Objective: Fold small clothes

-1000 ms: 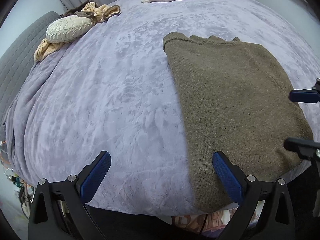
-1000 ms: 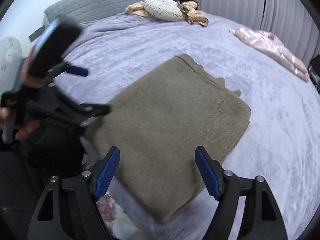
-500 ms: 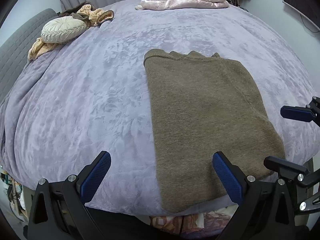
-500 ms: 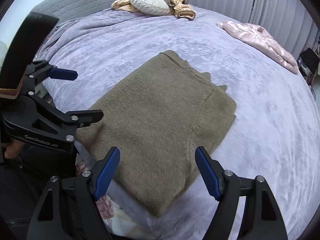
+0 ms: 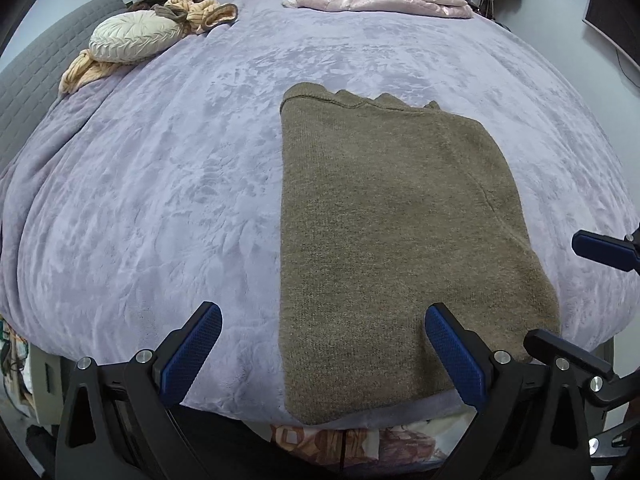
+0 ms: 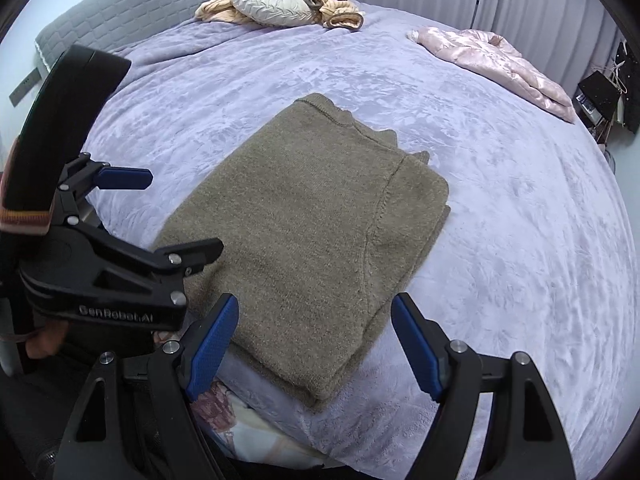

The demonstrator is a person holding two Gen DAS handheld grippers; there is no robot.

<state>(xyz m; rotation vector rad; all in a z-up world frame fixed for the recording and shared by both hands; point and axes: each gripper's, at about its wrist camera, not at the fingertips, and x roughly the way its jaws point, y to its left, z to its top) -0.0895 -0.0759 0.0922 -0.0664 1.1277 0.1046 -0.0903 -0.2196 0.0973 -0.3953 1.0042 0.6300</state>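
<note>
Olive knit sweater [image 5: 392,232]: soft, limp; best gripped at near hem below left gripper [image 5: 320,356] and right gripper [image 6: 316,340], both held wide, empty.

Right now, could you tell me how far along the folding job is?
Done: the olive sweater lies folded in a neat rectangle near the bed's edge. In hand: nothing; the left gripper and right gripper are both open and empty above it. Left: the pink garment lies loose at the far side.

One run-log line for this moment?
sweater: folded, flat on bed | left gripper: open, empty | right gripper: open, empty
</note>
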